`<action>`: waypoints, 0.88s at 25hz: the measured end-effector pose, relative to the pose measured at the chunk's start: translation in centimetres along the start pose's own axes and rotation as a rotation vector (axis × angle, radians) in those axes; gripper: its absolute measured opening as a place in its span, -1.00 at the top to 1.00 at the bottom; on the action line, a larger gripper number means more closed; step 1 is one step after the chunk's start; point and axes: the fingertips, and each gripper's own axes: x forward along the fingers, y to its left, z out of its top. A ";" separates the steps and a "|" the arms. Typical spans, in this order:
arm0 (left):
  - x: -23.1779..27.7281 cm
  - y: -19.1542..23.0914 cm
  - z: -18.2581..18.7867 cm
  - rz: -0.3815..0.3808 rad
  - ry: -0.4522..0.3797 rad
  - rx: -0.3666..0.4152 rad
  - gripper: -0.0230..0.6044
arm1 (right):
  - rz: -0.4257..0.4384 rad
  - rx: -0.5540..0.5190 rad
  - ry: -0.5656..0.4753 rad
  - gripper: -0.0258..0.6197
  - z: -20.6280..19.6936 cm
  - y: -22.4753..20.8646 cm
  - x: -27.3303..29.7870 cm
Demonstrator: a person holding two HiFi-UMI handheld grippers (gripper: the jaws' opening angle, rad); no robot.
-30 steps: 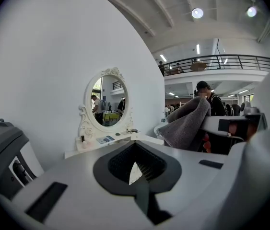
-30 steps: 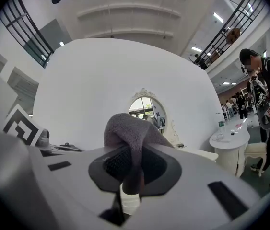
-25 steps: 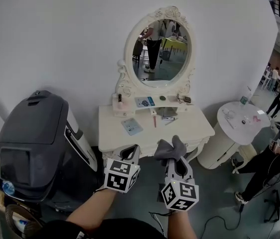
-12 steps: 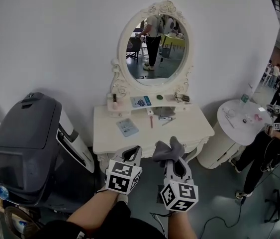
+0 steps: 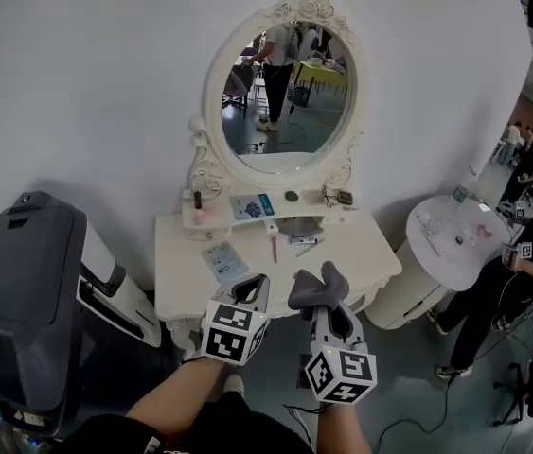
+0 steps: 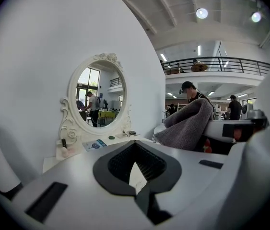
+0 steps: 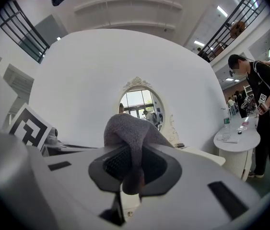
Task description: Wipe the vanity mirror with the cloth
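While short of mirror (image 5: 280,88), cloth (image 5: 321,287) aloft

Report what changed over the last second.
The head view has moved toward the vanity table: it and the mirror look nearer and sit farther left. Unchanged: right tongs stay shut on the cloth, left tongs stay empty.

**Table at the wall, grippers before it**

The vanity mirror (image 5: 280,88) stands at the back of the dressing table (image 5: 186,277), against the wall. Small items, too small to name, lie on the tabletop. A bulky machine (image 5: 20,291) stands to its left and a round side table (image 5: 408,287) to its right. Before its front edge the left gripper (image 5: 253,289) and right gripper (image 5: 328,308) sit side by side, with the cloth (image 5: 321,284) between the right one's jaws.
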 end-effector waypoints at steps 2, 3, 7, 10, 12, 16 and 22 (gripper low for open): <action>1.8 1.0 0.9 -0.013 0.001 0.004 0.91 | -0.010 0.008 -0.003 0.79 0.6 -0.6 2.2; 2.8 1.5 1.4 -0.018 0.002 0.009 0.91 | -0.014 0.011 -0.006 0.79 0.9 -0.9 3.3; 6.1 3.9 2.8 -0.026 0.005 0.008 0.91 | -0.025 0.009 -0.008 0.79 1.9 -1.6 7.0; 8.1 5.7 3.6 -0.027 0.010 0.005 0.91 | -0.031 0.011 0.001 0.79 2.1 -2.0 9.6; 9.1 6.8 4.0 -0.026 0.009 0.003 0.91 | -0.031 0.007 0.005 0.79 2.1 -2.0 11.2; 10.9 8.7 4.2 -0.033 0.013 0.004 0.91 | -0.031 -0.003 0.010 0.79 2.1 -1.6 14.0; 12.8 10.9 4.7 -0.047 0.005 -0.001 0.91 | -0.035 -0.020 0.011 0.79 2.3 -1.2 17.5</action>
